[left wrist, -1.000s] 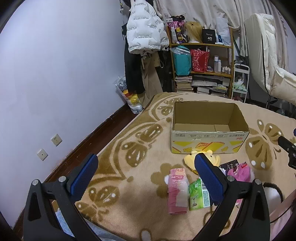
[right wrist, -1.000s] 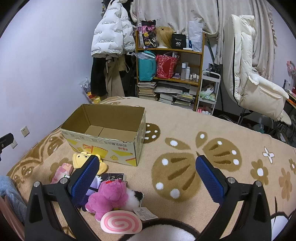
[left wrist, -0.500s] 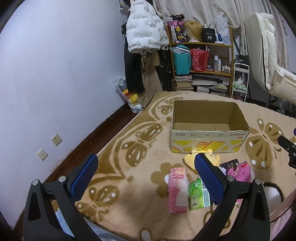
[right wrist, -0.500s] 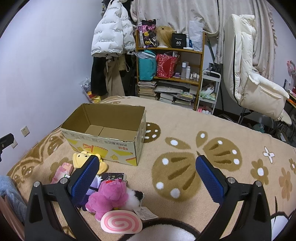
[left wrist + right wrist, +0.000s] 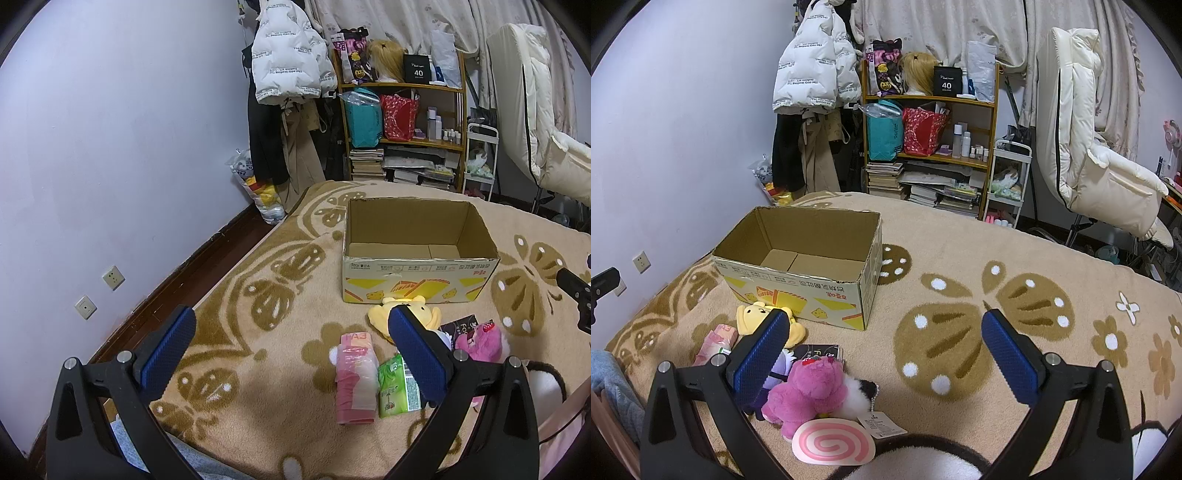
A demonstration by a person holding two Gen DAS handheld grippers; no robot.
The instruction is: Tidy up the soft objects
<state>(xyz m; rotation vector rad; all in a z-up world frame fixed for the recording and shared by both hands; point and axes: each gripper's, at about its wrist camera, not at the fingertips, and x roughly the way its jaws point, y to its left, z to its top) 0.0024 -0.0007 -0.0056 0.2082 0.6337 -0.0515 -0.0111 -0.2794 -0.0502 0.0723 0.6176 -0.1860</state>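
Observation:
An open, empty cardboard box point(image 5: 417, 266) point(image 5: 798, 280) stands on a beige patterned blanket. In front of it lie a yellow plush point(image 5: 428, 312) point(image 5: 753, 314), a pink tissue pack point(image 5: 354, 373) point(image 5: 714, 341), a green tissue pack point(image 5: 397, 387), a pink plush point(image 5: 812, 387) point(image 5: 480, 338) and a pink swirl plush point(image 5: 833, 443). My left gripper point(image 5: 291, 350) is open and empty above the blanket, left of the packs. My right gripper point(image 5: 886, 354) is open and empty above the blanket, right of the plush pile.
A wooden shelf point(image 5: 931, 147) with bags and books and hanging coats point(image 5: 812, 74) stand against the far wall. A white padded chair point(image 5: 1089, 155) is at the right. A black-and-white furry item point(image 5: 923, 461) lies at the near edge. The floor point(image 5: 207, 266) runs along the left wall.

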